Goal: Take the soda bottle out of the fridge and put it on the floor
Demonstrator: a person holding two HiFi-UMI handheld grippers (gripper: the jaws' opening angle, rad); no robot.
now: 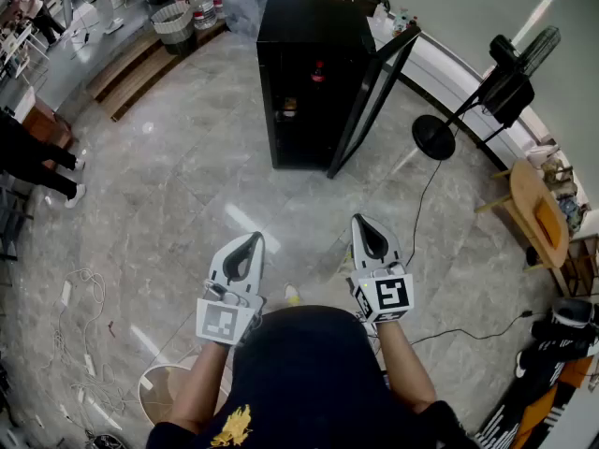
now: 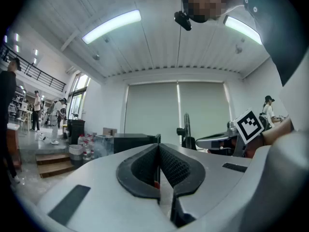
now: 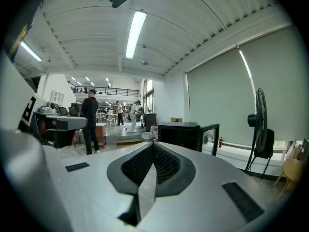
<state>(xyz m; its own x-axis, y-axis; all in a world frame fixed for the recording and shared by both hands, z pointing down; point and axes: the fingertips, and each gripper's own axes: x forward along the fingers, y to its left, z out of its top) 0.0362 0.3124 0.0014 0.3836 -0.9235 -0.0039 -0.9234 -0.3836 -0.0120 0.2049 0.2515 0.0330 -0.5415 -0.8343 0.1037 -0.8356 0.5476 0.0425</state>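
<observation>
A black fridge (image 1: 304, 73) stands on the marble floor ahead of me, its glass door (image 1: 374, 92) swung open to the right. Inside, on an upper shelf, shows a dark soda bottle (image 1: 318, 71) with a red top; a second small item sits lower down. My left gripper (image 1: 255, 241) and right gripper (image 1: 361, 223) are both held low in front of my body, well short of the fridge. Each has its jaws together with nothing between them. The fridge (image 3: 182, 133) also appears beyond the right gripper (image 3: 153, 146), and behind the left gripper (image 2: 158, 148).
A standing fan (image 1: 501, 87) with a round base and a trailing cable stands right of the fridge door. A wooden chair (image 1: 538, 213) is at the far right. A bin (image 1: 173, 21), water bottles and wooden steps (image 1: 140, 68) lie back left. Loose cables (image 1: 80, 344) run along the floor at the left.
</observation>
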